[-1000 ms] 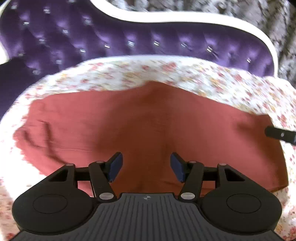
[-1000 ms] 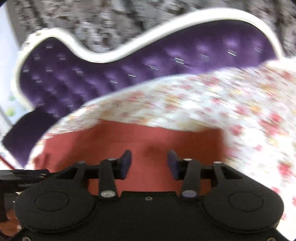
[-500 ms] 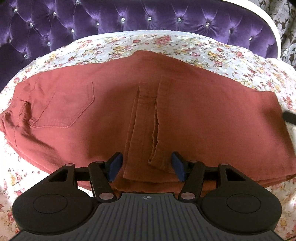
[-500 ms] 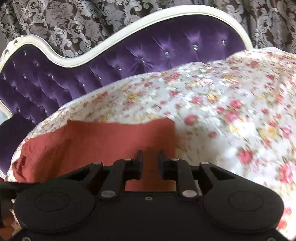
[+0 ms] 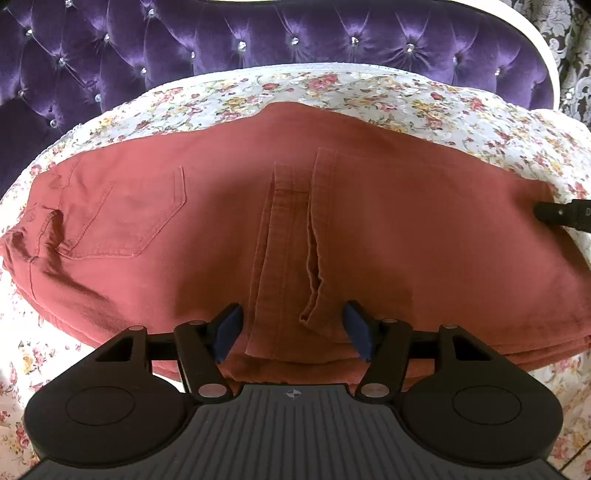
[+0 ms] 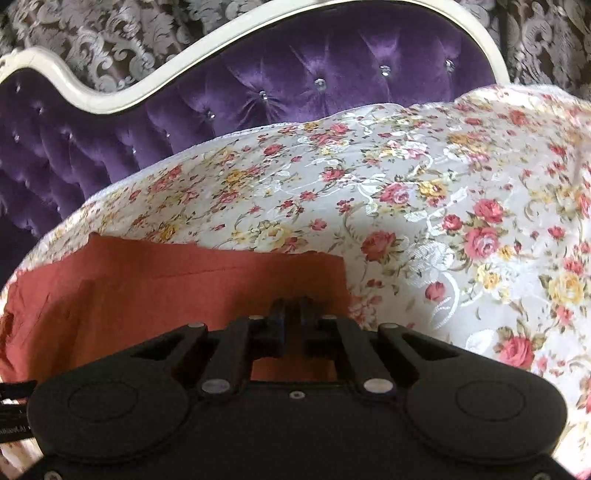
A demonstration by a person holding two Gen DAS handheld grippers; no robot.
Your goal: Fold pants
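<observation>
The rust-red pants lie folded in half on the floral bedspread, waistband and back pocket at the left, leg hems laid across the middle. My left gripper is open and empty, hovering over the near edge by the hems. My right gripper has its jaws almost together over the right end of the pants, near the fold corner; whether cloth is pinched between them is hidden. Its tip shows at the right edge of the left wrist view.
A purple tufted headboard with a white frame rises behind the bed. Patterned wallpaper is behind it. The floral bedspread stretches to the right of the pants.
The right gripper's jaws have closed from wide open to nearly together over the pants' right end. The left gripper dropped closer to the pants and then held still, staying open.
</observation>
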